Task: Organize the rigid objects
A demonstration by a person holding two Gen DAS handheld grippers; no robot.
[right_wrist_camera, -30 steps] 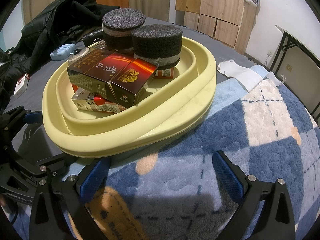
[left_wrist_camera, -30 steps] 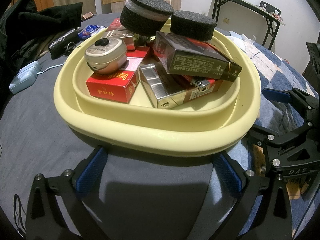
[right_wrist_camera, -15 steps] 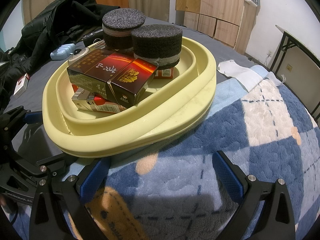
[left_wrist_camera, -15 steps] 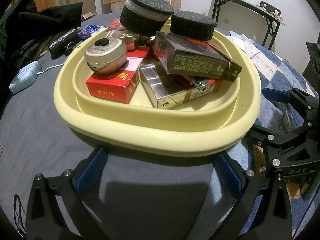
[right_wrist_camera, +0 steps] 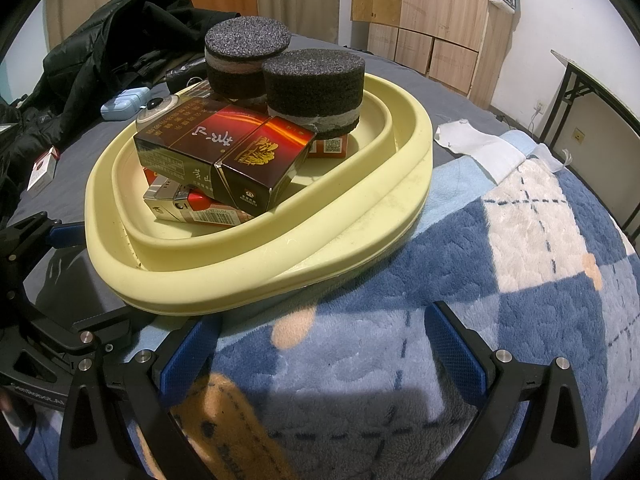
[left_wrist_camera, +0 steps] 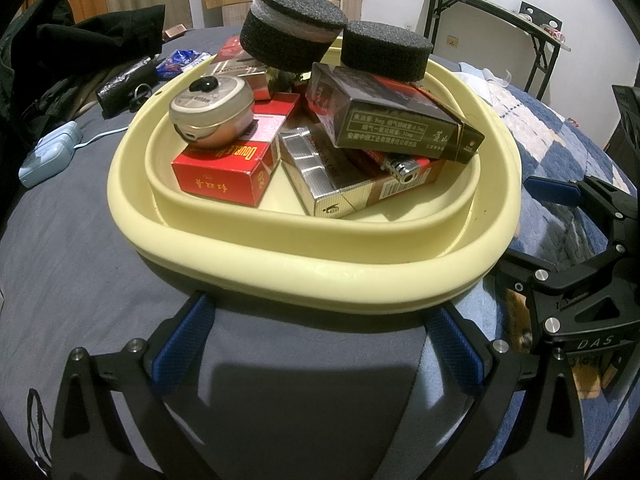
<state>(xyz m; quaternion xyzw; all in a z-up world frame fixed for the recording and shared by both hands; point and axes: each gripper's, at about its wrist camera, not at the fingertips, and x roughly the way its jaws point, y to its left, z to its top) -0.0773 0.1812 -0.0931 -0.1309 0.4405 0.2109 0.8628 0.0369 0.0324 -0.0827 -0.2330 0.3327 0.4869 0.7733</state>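
Observation:
A pale yellow basin (left_wrist_camera: 320, 276) (right_wrist_camera: 360, 216) sits on the bed, piled with rigid items. Inside lie a red cigarette box (left_wrist_camera: 228, 172), a silver-fronted pack (left_wrist_camera: 320, 176), a dark brown carton (left_wrist_camera: 392, 120) (right_wrist_camera: 224, 148), a lighter (left_wrist_camera: 404, 168), a round beige tin (left_wrist_camera: 214, 112) and two black foam discs (left_wrist_camera: 292, 28) (right_wrist_camera: 316, 84). My left gripper (left_wrist_camera: 320, 344) stands open just short of the basin's near rim, empty. My right gripper (right_wrist_camera: 320, 348) is open over the blue blanket, also empty, beside the basin's right side.
A black jacket (right_wrist_camera: 120, 32) and small items, including a light-blue case (left_wrist_camera: 48, 156), lie on the grey sheet to the left. A small red-and-white box (right_wrist_camera: 42, 170) rests near the jacket. White cloth (right_wrist_camera: 480, 148) lies on the checked blanket. A folding table (left_wrist_camera: 496, 8) stands behind.

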